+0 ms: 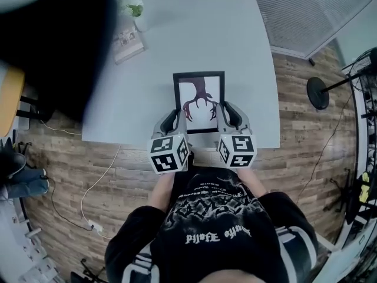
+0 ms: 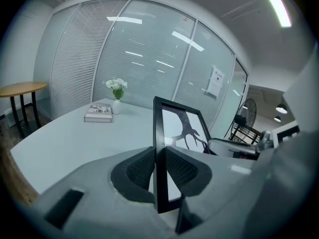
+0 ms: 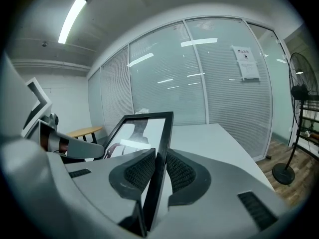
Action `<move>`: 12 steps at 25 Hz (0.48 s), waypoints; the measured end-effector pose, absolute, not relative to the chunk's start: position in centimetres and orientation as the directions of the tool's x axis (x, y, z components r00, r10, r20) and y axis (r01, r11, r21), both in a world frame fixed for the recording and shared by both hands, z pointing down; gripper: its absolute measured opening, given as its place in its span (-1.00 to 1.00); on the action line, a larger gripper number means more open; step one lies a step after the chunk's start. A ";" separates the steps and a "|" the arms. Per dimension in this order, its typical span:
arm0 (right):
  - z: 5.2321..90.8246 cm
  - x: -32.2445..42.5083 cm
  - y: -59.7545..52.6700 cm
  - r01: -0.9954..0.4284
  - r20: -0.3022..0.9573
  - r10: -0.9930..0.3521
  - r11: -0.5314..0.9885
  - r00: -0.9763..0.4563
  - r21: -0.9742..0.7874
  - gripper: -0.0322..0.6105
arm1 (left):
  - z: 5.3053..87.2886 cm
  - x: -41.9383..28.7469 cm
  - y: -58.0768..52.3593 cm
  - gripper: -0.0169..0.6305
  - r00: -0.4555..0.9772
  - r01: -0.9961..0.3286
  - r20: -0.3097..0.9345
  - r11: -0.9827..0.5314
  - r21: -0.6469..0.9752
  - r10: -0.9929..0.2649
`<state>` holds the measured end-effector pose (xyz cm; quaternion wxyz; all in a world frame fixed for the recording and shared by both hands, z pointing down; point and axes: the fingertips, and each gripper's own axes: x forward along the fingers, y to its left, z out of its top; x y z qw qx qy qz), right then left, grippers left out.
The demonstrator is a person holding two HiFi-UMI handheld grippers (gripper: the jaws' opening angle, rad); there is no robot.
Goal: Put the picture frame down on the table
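The black picture frame (image 1: 199,102) holds a white print of a dark branching figure and faces up over the near part of the grey table (image 1: 177,46). My left gripper (image 1: 177,121) is shut on its left edge and my right gripper (image 1: 226,118) on its right edge. In the left gripper view the frame (image 2: 180,126) runs out from between the ribbed pads of the left gripper (image 2: 160,168). In the right gripper view the frame (image 3: 144,128) is pinched the same way by the right gripper (image 3: 160,171). Whether the frame touches the tabletop I cannot tell.
A book (image 1: 126,43) and a small vase of white flowers (image 1: 134,7) stand at the table's far left. A round wooden table (image 1: 9,90) is at the left, and a fan's stand (image 1: 318,93) at the right. Cables lie on the wooden floor (image 1: 88,175).
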<state>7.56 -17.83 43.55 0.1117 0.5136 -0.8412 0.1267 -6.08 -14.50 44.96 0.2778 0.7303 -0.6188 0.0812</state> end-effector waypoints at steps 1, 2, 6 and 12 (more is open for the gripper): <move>43.7 7.1 -18.4 -0.896 0.322 -0.839 0.433 -0.439 -0.097 -0.69 | 45.1 -6.6 -15.2 -0.70 0.229 -0.948 0.462 -0.088 0.306 -0.857; 43.8 6.6 -18.9 -0.900 0.326 -0.841 0.426 -0.432 -0.094 -0.69 | 45.2 -7.1 -15.8 -0.70 0.237 -0.947 0.462 -0.097 0.307 -0.854; 43.7 4.3 -20.8 -0.911 0.334 -0.850 0.404 -0.406 -0.081 -0.69 | 45.4 -9.4 -18.2 -0.70 0.269 -0.939 0.463 -0.123 0.321 -0.845; 43.7 1.7 -23.6 -0.926 0.341 -0.863 0.371 -0.371 -0.069 -0.69 | 45.5 -12.0 -21.4 -0.70 0.308 -0.928 0.456 -0.159 0.336 -0.835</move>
